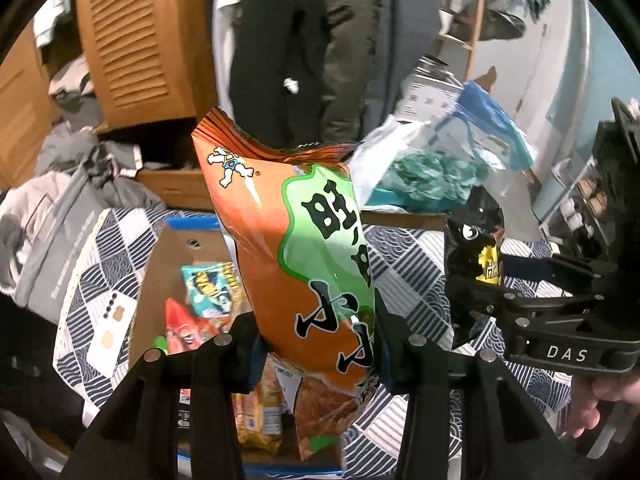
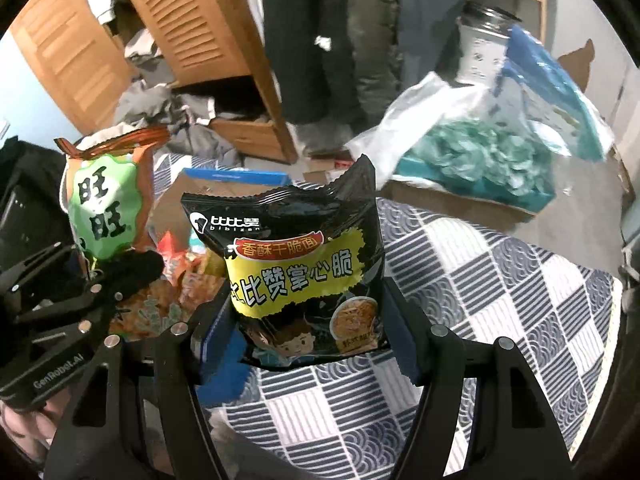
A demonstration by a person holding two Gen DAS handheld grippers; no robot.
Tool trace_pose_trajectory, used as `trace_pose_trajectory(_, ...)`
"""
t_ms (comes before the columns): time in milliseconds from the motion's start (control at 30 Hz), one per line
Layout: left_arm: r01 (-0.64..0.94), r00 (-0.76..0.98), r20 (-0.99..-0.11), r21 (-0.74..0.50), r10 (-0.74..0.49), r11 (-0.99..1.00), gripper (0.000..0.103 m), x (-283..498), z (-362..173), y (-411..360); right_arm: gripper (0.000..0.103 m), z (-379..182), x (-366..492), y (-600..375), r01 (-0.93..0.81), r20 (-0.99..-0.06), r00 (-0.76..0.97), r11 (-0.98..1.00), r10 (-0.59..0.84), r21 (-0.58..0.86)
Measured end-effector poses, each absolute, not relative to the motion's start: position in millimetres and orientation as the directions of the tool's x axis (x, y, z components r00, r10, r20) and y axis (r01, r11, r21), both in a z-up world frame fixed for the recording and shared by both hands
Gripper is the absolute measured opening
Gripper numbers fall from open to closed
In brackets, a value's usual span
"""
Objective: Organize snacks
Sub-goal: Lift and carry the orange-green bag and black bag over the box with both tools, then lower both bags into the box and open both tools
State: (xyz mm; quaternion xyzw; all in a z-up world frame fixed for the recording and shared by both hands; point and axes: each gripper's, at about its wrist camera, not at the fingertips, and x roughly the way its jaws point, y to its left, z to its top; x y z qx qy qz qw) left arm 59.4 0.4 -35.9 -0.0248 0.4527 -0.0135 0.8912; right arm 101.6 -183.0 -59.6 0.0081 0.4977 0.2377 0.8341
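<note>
My left gripper (image 1: 316,356) is shut on an orange and green snack bag (image 1: 296,248) and holds it upright above a cardboard box (image 1: 168,264) that holds several snack packets. My right gripper (image 2: 310,340) is shut on a black and yellow noodle snack bag (image 2: 296,264) and holds it above the patterned bed cover. In the left wrist view the right gripper (image 1: 500,300) with the black bag (image 1: 476,240) is at the right. In the right wrist view the left gripper (image 2: 100,280) with the orange bag (image 2: 104,200) is at the left, over the box (image 2: 208,192).
A blue and white checked cover (image 2: 480,300) lies under both grippers. A clear plastic bag of teal items (image 2: 480,156) sits on a second cardboard box at the back right. Grey clothes (image 1: 60,184) are piled left. A wooden louvred wardrobe (image 1: 136,40) and hanging coats stand behind.
</note>
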Motion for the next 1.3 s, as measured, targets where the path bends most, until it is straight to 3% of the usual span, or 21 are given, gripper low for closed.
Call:
trace_pose_trajectory(333,-0.131,0.565,-0.825,-0.094,-0.004,0.987,0.045,69,-55,74,0.068,-69,110,-126,-0.443,-0.840,0.327,0.855,0.433,0.268)
trace_pose_trajectory(867,-0.288,0.450,-0.892,-0.186,-0.039,0.939,0.046,92,-120,135,0.068,-92,128,-49,-0.481,-0.862,0.241,0.827,0.445,0.293)
trace_pose_trajectory(967,-0.304,0.432,-0.901,-0.184,-0.037,0.935,0.056,94,-125,139,0.068,-95,131,-41,-0.481,-0.866,0.232,0.826,0.442,0.293)
trace_pose_trajectory(1100,-0.302,0.451,-0.893,-0.163,-0.010,0.939,0.062,90,-120,139,0.069,-99,136,-33,-0.481,-0.869,0.222,0.825,0.442,0.296)
trace_pose_trajectory(1300,-0.300,0.470,-0.883,-0.146,0.013,0.943,0.064,81,-106,144,0.069,-103,140,-27,-0.481,-0.870,0.214,0.823,0.444,0.301)
